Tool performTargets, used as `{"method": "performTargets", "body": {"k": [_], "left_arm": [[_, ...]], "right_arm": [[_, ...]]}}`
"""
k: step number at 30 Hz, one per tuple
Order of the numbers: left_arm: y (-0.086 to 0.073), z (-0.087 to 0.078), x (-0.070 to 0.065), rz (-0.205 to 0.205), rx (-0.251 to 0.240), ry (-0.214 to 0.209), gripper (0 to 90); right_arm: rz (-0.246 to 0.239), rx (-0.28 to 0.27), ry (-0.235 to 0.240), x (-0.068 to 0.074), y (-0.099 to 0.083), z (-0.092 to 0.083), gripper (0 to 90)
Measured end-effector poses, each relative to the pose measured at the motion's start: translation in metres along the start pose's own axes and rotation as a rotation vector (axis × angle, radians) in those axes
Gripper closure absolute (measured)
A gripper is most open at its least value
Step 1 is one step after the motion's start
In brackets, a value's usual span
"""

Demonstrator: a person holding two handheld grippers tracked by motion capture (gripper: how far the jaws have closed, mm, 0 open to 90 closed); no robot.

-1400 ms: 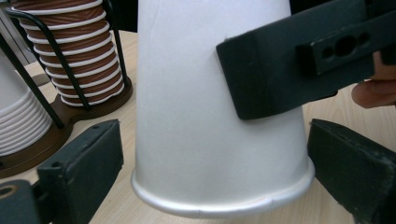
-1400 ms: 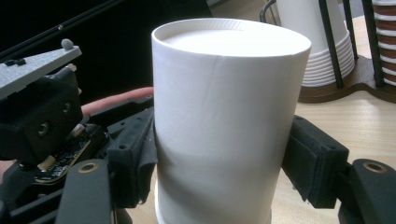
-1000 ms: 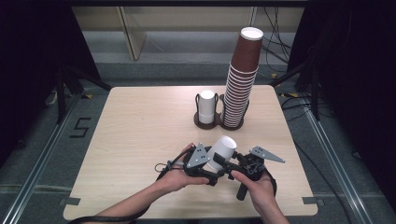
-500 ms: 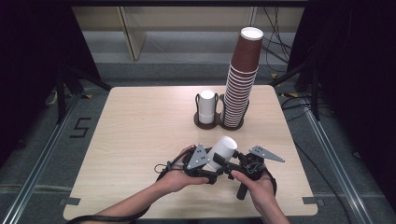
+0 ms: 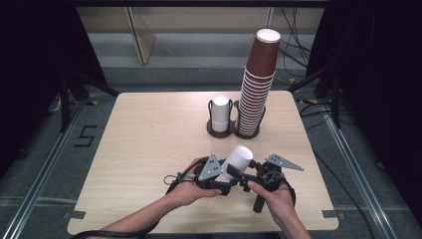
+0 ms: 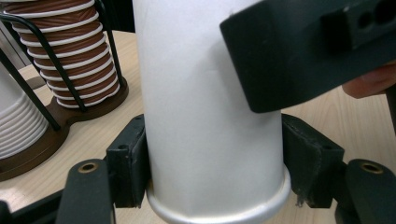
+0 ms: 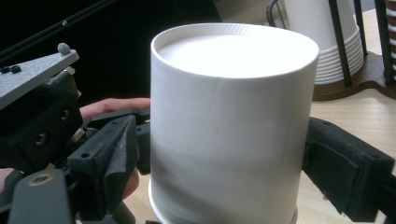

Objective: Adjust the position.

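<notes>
Handover at the table's near edge: the left claw [image 6: 215,172] has just clenched onto the white cup [image 5: 236,162] near its rim, while the right claw [image 7: 224,154] has been opening, releasing it.

Table layout, cup held near the front edge

A cup [image 5: 236,163] sits between the left gripper [image 5: 222,178] and right gripper [image 5: 247,178] at the near middle of the table [image 5: 139,139]; far behind, a rack [image 5: 234,130] holds a short stack [image 5: 220,113] left of a tall stack [image 5: 258,84].
</notes>
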State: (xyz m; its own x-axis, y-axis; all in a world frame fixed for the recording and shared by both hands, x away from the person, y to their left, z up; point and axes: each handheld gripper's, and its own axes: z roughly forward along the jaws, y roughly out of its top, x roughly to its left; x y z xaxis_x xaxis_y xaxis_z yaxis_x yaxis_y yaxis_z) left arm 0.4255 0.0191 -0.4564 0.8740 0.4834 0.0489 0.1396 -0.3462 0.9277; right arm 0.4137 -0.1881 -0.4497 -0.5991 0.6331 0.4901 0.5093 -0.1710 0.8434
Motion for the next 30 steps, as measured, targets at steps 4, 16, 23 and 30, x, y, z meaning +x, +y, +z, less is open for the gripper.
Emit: {"method": "performTargets", "body": {"k": [4, 16, 23, 30], "left_arm": [[-0.001, -0.002, 0.0, 0.006, 0.0, -0.002, 32.2], [0.002, -0.012, 0.002, 0.049, 0.038, -0.006, 32.6], [0.0, -0.019, 0.003, 0.072, 0.068, -0.008, 32.6], [0.001, -0.024, 0.005, 0.101, 0.093, -0.017, 32.7]], "right_arm": [[-0.011, 0.015, -0.002, 0.0, 0.001, 0.0, 11.0], [-0.073, 0.06, 0.026, 0.002, 0.007, -0.005, 5.5], [-0.119, 0.127, 0.065, 0.002, 0.009, -0.012, 5.2], [-0.19, 0.18, 0.098, 0.001, 0.011, -0.016, 5.2]]}}
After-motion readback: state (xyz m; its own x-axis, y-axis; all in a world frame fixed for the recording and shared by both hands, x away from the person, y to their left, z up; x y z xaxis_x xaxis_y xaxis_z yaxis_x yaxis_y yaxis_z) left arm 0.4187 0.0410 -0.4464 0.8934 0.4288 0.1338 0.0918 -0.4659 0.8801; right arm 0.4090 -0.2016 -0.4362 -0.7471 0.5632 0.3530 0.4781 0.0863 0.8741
